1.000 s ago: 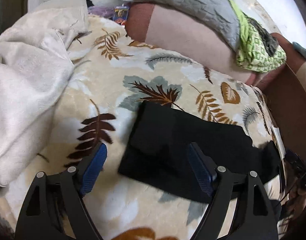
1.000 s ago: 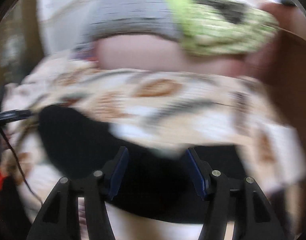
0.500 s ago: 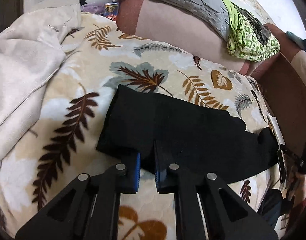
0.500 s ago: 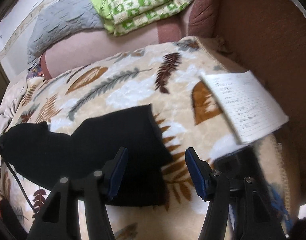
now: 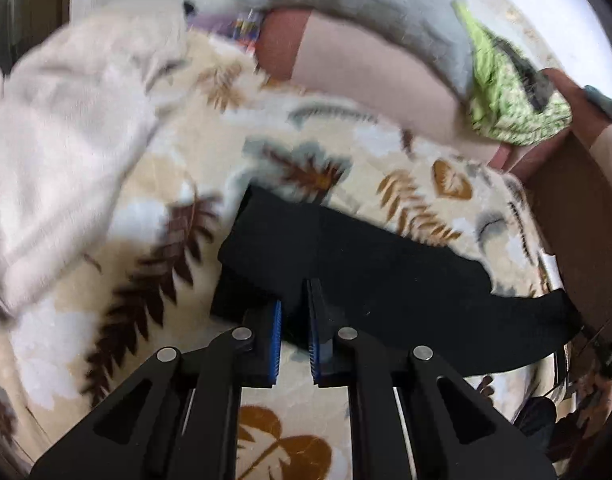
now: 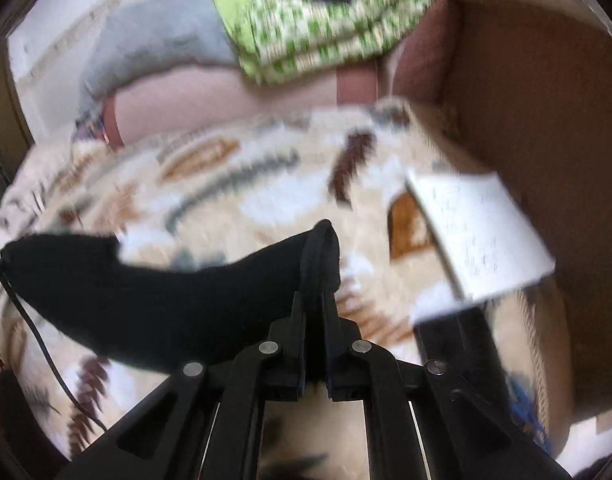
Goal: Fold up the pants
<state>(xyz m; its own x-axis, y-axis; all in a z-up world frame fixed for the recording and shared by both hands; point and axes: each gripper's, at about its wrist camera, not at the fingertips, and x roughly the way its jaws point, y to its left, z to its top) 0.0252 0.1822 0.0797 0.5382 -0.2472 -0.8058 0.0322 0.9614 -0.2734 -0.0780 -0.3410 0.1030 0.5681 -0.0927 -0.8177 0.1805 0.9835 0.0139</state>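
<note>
The left tool (image 5: 294, 330) is pinching the near edge of the black pants (image 5: 369, 264) at one end, and the right tool (image 6: 314, 320) is squeezing the other end, lifting it a bit. The pants are lying long, side to side between both tools (like a stretched rope), on the leafy blanket (image 5: 154, 208). A paper (image 6: 477, 232) is lying farther right.
</note>
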